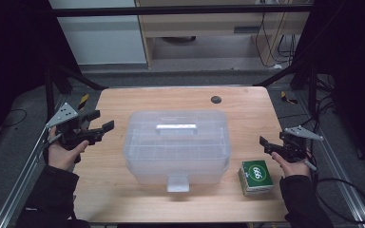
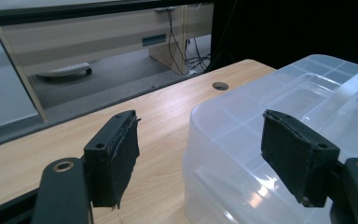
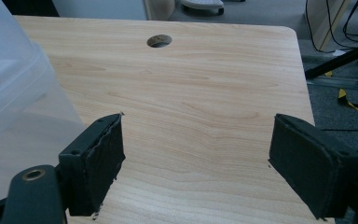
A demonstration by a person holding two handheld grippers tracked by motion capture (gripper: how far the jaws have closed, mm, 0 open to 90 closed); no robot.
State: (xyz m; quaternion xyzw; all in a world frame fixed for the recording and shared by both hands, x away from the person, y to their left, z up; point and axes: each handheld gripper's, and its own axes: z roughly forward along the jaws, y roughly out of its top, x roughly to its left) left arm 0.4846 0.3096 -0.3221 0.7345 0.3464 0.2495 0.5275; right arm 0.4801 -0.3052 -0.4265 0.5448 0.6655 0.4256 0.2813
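At frame centre: I am approaching the clear box (image 1: pixel 177 145) on the worktop (image 1: pixel 123 190).
Left tongs (image 1: pixel 103 127): gaping, empty.
Right tongs (image 1: pixel 264 145): gaping, empty; I am squaring both before clamping.

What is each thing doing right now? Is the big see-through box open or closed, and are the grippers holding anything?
Clear plastic box: lid closed, handle lying flat on top, upright in the middle of the table.
Green carton: closed, resting on the table right of the box, untouched.
Left gripper: open, holding nothing, beside the box.
Right gripper: open, holding nothing, above the table.
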